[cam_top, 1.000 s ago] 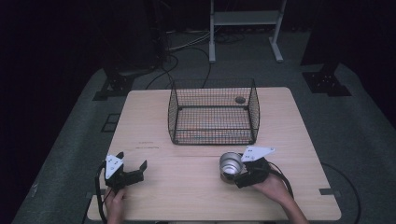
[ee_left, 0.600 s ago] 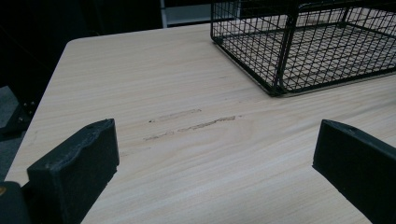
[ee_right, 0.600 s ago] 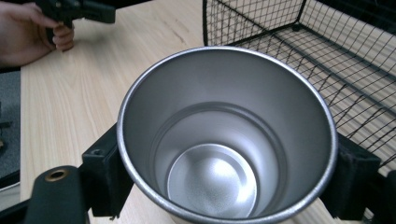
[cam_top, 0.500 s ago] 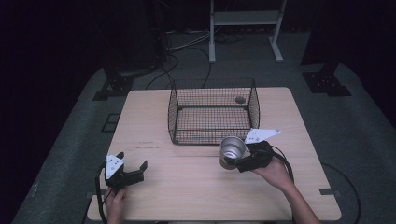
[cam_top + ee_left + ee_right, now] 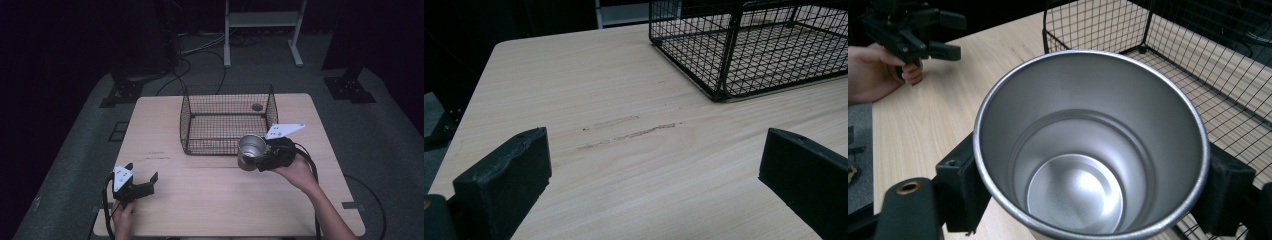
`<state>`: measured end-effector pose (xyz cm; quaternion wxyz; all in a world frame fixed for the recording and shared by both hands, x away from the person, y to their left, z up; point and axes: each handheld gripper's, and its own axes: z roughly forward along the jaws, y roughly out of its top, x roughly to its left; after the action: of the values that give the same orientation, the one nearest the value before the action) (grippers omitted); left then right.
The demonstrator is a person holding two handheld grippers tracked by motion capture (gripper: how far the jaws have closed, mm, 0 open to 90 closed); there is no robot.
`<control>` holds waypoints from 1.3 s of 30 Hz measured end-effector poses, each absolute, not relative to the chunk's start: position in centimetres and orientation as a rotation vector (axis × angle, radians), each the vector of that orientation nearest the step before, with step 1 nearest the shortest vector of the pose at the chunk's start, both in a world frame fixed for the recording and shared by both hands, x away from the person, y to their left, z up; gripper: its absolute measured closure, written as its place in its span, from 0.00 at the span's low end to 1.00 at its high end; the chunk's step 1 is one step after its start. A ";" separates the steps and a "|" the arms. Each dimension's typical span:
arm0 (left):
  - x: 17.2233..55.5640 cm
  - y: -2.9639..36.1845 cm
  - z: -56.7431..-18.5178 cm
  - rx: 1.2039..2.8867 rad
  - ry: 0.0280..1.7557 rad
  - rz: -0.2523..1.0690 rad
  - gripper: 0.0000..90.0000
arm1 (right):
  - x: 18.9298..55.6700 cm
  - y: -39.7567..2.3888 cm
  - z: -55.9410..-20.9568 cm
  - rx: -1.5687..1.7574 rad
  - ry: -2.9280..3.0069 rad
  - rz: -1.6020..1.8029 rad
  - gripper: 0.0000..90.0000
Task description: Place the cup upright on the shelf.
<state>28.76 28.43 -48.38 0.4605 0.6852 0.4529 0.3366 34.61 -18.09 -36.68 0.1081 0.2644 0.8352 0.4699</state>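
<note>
- Lower left of the high view: the left gripper (image 5: pixel 145 183) rests low at the table's (image 5: pixel 210 200) near edge, held by the person's left hand (image 5: pixel 121 214). Its jaws stand wide apart with nothing between them — in the left gripper view only bare wood with faint scuff marks (image 5: pixel 629 129) lies there.
- Centre, toward the top: a black wire basket (image 5: pixel 227 120) stands on the table, open at the top.
- Right of centre: the right gripper (image 5: pixel 256 159) has its jaws clamped on a steel cup (image 5: pixel 251 149), one on each side of the wall. The cup is lifted off the wood, just in front of the basket's near right corner — mouth up, inside empty (image 5: pixel 1083 190).
</note>
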 end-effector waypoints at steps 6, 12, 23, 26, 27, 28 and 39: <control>28.8 28.4 -48.4 1.687 1.113 0.832 0.00 | 35.2 -17.9 -35.6 0.768 2.448 1.392 0.20; 28.8 28.4 -48.4 1.682 1.114 0.829 0.00 | 36.0 -17.5 -34.4 0.760 2.448 1.392 0.20; 28.8 28.5 -48.4 1.681 1.112 0.831 0.00 | 37.7 -16.8 -33.3 0.778 2.441 1.392 0.20; 28.8 28.5 -48.4 1.682 1.114 0.828 0.00 | 38.2 -16.6 -33.0 0.774 2.438 1.385 0.20; 28.8 28.5 -48.4 1.682 1.115 0.829 0.00 | 38.4 -16.5 -32.8 0.777 2.437 1.386 0.20; 28.8 28.5 -48.4 1.682 1.114 0.830 0.00 | 38.9 -16.2 -32.5 0.783 2.440 1.385 0.20; 28.8 28.5 -48.4 1.680 1.114 0.829 0.00 | 41.2 -14.8 -31.5 0.788 2.438 1.334 0.20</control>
<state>28.81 28.50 -48.39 0.4628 0.6832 0.4532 0.3372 41.21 -14.81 -31.45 0.1262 0.2706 0.8373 0.4580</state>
